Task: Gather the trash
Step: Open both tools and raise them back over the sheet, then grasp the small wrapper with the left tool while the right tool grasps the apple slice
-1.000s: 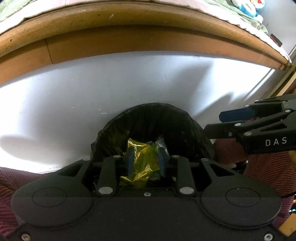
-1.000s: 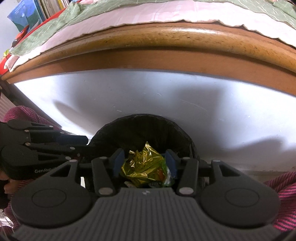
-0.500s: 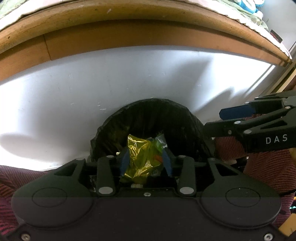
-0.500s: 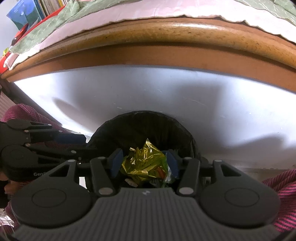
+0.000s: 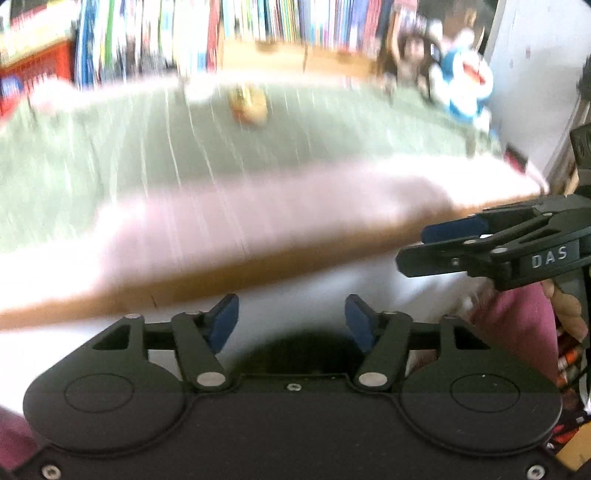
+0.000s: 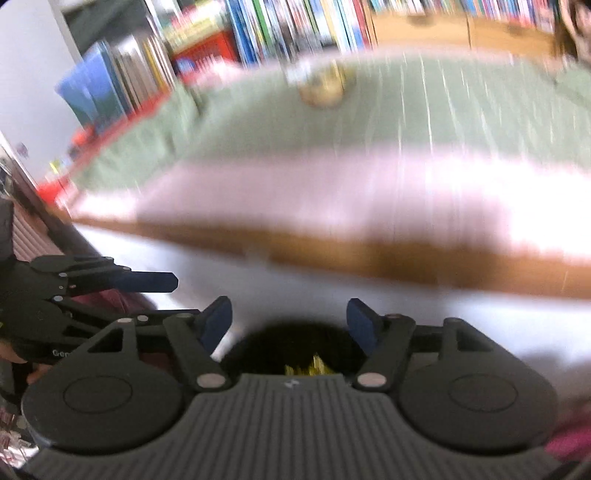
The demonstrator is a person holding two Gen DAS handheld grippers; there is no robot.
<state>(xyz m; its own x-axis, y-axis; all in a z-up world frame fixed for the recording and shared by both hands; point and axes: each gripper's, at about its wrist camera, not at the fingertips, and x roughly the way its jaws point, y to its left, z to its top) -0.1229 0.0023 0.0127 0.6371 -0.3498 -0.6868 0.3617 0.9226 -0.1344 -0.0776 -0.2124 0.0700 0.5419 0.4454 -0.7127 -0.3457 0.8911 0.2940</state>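
across the upper half of both views, from nine o'clock round to three o'clock, runs a bed [image 5: 229, 147] under a pale green cover [image 6: 369, 122], motion-blurred, with a pink-white sheet edge below the cover and a brown wooden rail [image 6: 388, 258] beneath that. behind it at twelve o'clock stands a row of books [image 5: 155, 33] in many colours, and at two o'clock in the left wrist view a blue and white plush toy [image 5: 465, 85] sits at the far corner of the bed. a small yellowish object [image 6: 325, 88] lies on the cover at twelve o'clock; blur hides what it is. below the rail is a white panel, and at six o'clock, just past the gripper bodies, sits the black-lined trash bin [image 6: 295, 343]. the left gripper [image 5: 291, 321] has its jaws opening, blue pads well apart and nothing between them. the right gripper [image 6: 290, 321] likewise has jaws opening, pads spread and empty; it also shows side-on at three o'clock in the left wrist view, a person's hand [image 5: 569, 306] around its handle. the yellow foil wrapper [image 6: 310, 367] lies inside the bin, only its crumpled top peeking over the right gripper's body at six o'clock, touching neither gripper.
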